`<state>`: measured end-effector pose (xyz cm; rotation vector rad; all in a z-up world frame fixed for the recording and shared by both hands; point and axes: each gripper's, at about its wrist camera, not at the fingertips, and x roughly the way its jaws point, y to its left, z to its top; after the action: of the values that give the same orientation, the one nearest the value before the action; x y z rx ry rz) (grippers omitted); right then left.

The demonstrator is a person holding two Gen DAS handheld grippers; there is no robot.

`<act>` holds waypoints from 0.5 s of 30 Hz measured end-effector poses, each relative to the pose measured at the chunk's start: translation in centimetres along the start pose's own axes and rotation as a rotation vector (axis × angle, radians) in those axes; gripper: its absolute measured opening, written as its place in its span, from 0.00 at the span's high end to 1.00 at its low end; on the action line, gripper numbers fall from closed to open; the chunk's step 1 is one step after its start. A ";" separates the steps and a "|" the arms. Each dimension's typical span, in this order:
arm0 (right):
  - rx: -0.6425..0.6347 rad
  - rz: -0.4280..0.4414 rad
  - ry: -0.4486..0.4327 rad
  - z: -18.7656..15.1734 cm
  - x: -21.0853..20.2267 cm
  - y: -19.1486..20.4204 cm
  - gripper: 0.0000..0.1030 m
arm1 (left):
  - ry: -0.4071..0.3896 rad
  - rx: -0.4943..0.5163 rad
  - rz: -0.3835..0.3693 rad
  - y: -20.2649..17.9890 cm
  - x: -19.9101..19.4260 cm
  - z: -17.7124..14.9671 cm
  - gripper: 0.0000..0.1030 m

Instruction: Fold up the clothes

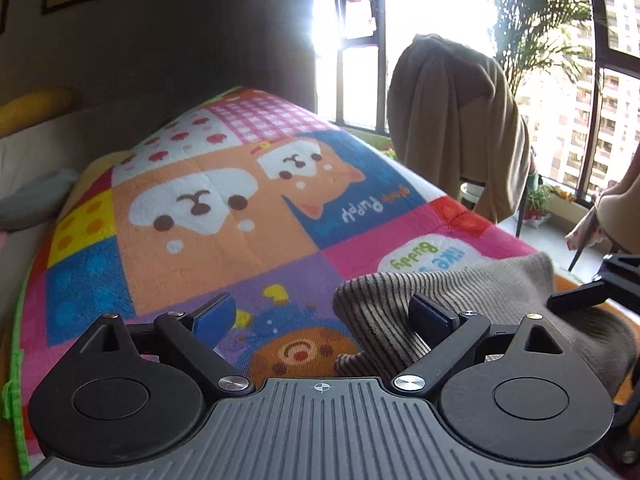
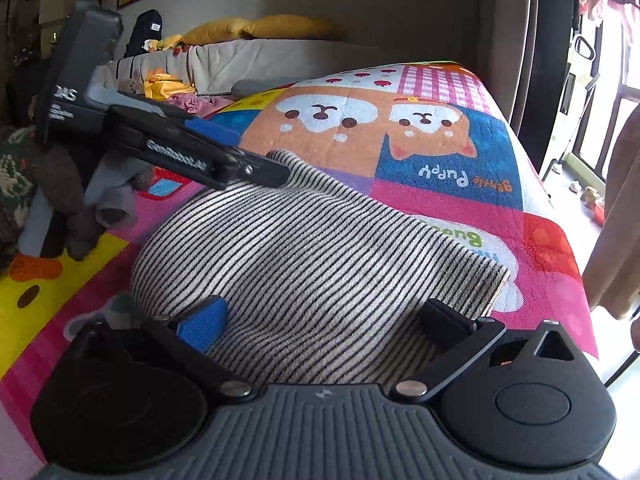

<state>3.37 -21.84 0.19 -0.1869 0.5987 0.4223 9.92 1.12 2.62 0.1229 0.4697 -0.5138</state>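
Currently, in the left wrist view, the left gripper [image 1: 320,320] is sitting low over the near edge of the patchwork blanket [image 1: 224,216], jaws spread wide and holding nothing. Its right-hand finger is overlapping the left end of the striped garment [image 1: 460,292]; the left-hand finger is standing over bare blanket. So the garment is lying to the right of this gripper, its bulk trailing off toward the blanket's right edge. A brown cloth draped over a chair [image 1: 452,120] is hanging by the window (not part of the lay-up, as far as I can judge).

Next, in the right wrist view, the right gripper [image 2: 324,320] is also gaping wide, empty, with the striped garment directly between and ahead of its fingers. The garment is lying flat near the blanket's near right corner, long axis running from far left to near right, one straight hem close to the right edge. The left gripper is appearing here at the garment's far-left end, on or just above the cloth; contact is not resolvable.

Judgement: the right gripper is nearer the garment's middle, the left is nearer its far end. Whether this flat shape is a finished fold or a spread piece awaiting one cannot be settled.
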 end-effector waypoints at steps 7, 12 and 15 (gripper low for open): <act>0.056 0.042 -0.015 -0.4 -0.4 -1.0 0.00 | 0.034 -0.152 -0.278 -0.5 -5.5 -3.5 0.06; 0.160 0.083 -0.131 1.9 -4.0 -3.7 0.00 | 0.095 -0.073 -0.134 -1.8 -4.5 -5.2 0.05; 0.163 -0.020 -0.170 2.7 -4.6 -4.8 0.00 | 0.109 -0.048 -0.074 -1.6 -3.7 -5.1 0.04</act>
<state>3.41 -26.94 5.30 -0.0013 0.4615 0.3639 4.24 2.55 -0.18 0.0875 0.5946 -0.5702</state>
